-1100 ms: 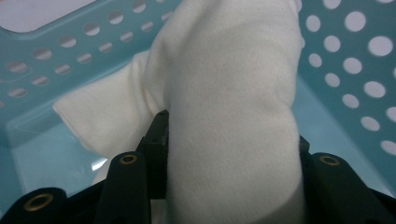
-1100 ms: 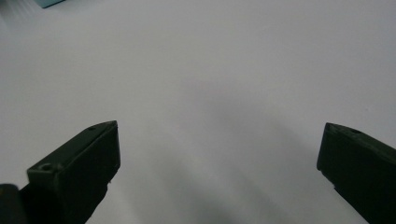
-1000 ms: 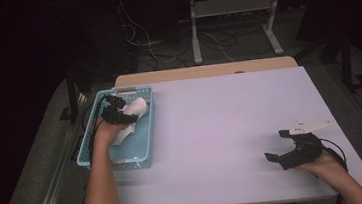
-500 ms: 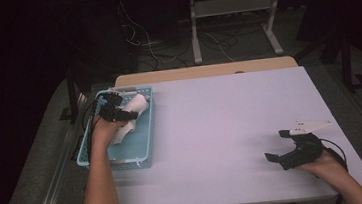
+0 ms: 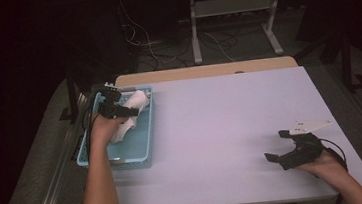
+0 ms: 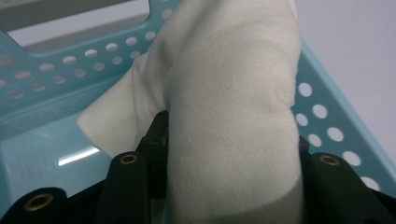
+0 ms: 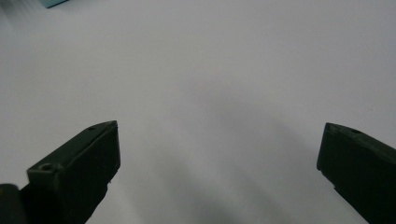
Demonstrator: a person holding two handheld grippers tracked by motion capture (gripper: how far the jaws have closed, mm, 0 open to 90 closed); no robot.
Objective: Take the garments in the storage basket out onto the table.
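Observation:
A white cloth (image 5: 135,101) is bunched between the jaws of my left gripper (image 5: 119,108), which is shut on it above the far end of a light blue perforated basket (image 5: 119,161). More white cloth (image 5: 121,131) lies below it in the basket; whether it is the same piece I cannot tell. In the left gripper view the cloth (image 6: 233,112) fills the gap between the jaws of the left gripper (image 6: 231,163), with the basket wall (image 6: 42,79) behind. My right gripper (image 5: 275,145) rests open on the white table near the right front. Its jaws (image 7: 219,144) stand wide with nothing between them.
The white table (image 5: 221,123) stretches between the basket and the right gripper. A wooden edge (image 5: 206,71) runs along its far side. Beyond it are a dark floor, cables and a metal stand (image 5: 231,22).
My left gripper has risen a little over the basket with the white cloth in its jaws. The right gripper has stayed where it was.

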